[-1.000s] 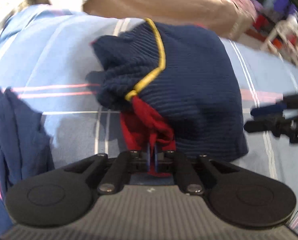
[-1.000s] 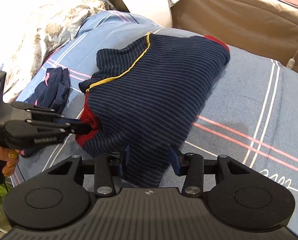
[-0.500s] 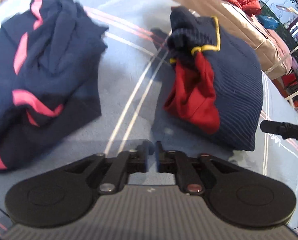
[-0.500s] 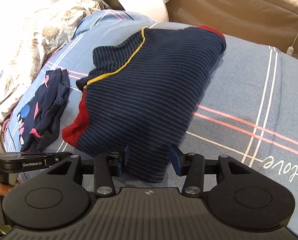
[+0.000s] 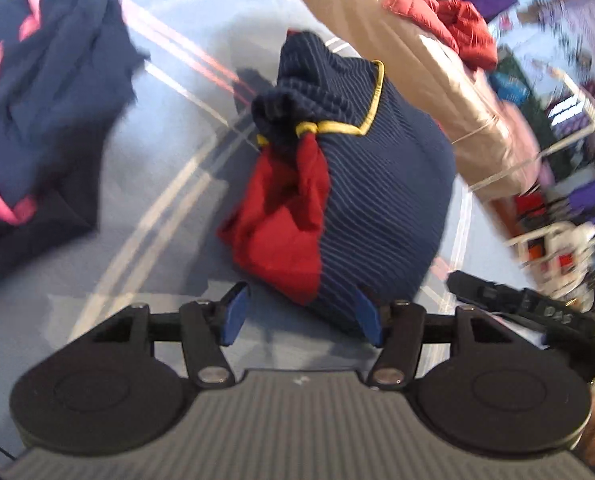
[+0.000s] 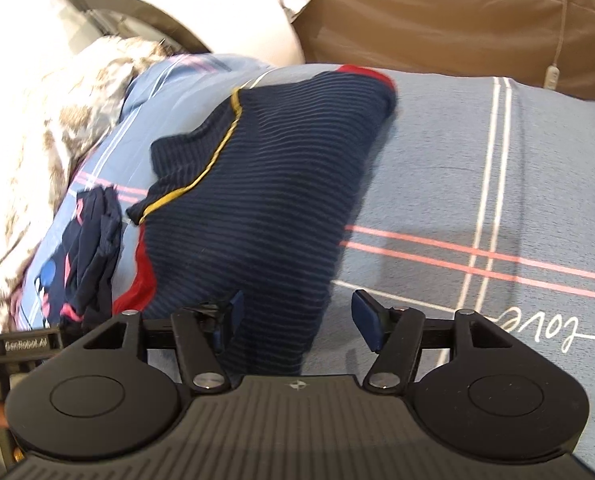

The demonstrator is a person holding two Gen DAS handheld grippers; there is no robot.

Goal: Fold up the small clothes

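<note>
A navy striped garment (image 5: 373, 184) with yellow trim and a red panel lies folded on the blue bedspread (image 5: 169, 200); it also shows in the right wrist view (image 6: 265, 208). My left gripper (image 5: 301, 314) is open, its jaws on either side of the garment's near corner. My right gripper (image 6: 297, 320) is open, with the garment's near edge between the jaws and not clamped. The right gripper's body (image 5: 525, 312) shows at the right of the left wrist view.
A crumpled navy garment with pink stripes (image 5: 37, 92) lies left of the folded one, also in the right wrist view (image 6: 93, 240). A brown sofa (image 6: 457, 20) with red clothing (image 5: 453, 24) stands behind. A patterned quilt (image 6: 45, 112) lies at left.
My left gripper let go of the red panel a second ago, pulled back, and has now opened wide at the garment's corner. My right gripper has opened wider.
</note>
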